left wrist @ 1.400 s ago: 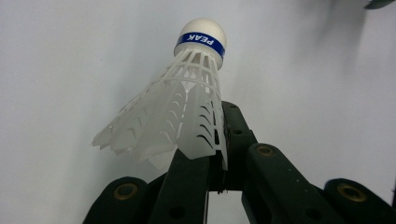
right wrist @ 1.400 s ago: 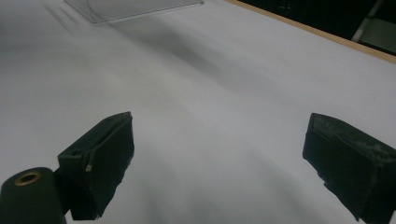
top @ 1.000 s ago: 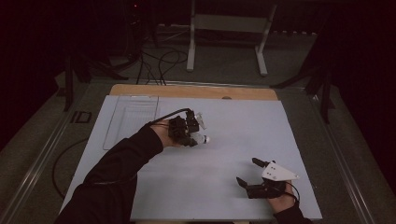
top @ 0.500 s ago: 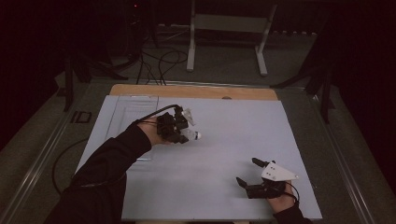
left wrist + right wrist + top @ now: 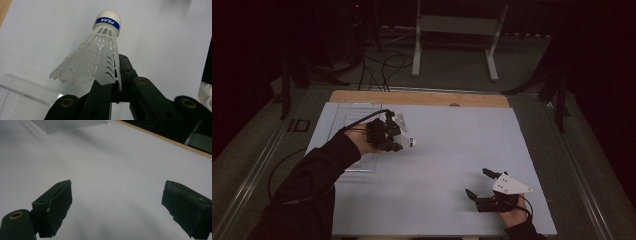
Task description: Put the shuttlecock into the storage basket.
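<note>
Left tongs (image 5: 398, 140) are gripping a white plastic shuttlecock (image 5: 96, 57) by the edge of its skirt, jaws closed tight on the ribs, cork end (image 5: 108, 18) pointing away from the hand. In the high view the shuttlecock (image 5: 408, 143) is being held above the surface (image 5: 447, 150), just beside a clear plastic tray (image 5: 354, 112) lying at the left rear of the sheet. Right tongs (image 5: 475, 185) are sitting low at the near right edge, jaws wide apart, nothing between them, well apart from the shuttlecock. Judgement: the step in hand is carrying the shuttlecock toward the tray. The skirt is thin and springy, so squeezing harder is likely crushing ribs rather than adding hold; better keeping the grip as is and moving slowly, no wrist flicks, since the grip is off-centre and the cork end could be swinging it loose. Lowering until it is inside the tray wall before opening should stop it rolling.
</note>
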### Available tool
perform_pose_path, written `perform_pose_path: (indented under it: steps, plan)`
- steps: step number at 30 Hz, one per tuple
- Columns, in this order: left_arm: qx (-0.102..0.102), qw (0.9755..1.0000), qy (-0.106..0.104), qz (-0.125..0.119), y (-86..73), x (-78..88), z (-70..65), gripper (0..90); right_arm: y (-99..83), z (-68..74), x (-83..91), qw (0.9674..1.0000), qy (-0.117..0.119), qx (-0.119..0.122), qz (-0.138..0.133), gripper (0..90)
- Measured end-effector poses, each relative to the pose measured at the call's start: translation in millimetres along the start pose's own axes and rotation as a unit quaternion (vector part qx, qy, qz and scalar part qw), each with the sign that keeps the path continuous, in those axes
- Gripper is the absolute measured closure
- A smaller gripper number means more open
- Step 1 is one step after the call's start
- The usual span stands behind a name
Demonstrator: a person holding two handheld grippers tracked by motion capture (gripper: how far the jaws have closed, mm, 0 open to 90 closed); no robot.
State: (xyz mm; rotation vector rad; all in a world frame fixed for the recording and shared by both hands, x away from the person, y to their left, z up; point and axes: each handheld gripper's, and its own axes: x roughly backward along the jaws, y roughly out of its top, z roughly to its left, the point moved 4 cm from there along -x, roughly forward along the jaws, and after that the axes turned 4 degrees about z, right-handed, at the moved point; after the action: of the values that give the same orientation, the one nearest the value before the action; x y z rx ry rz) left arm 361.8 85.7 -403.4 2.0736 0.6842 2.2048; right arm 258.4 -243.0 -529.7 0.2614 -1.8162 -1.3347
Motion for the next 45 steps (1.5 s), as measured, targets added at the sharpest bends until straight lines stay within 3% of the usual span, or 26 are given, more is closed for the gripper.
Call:
perform_pose_path:
  steps: [16, 45]
  plan:
    - [0.011, 0.9999, 0.013, 0.001, -30.1, 24.0, 6.0, 90.0, 0.3, 1.5, -1.4, 1.0000, 0.003, 0.000, 0.001, 9.3]
    - [0.050, 0.9980, 0.038, 0.012, -90.5, 58.1, 22.0, 90.0, -1.1, 4.0, -4.9, 0.9999, 0.009, 0.001, 0.010, 9.4]
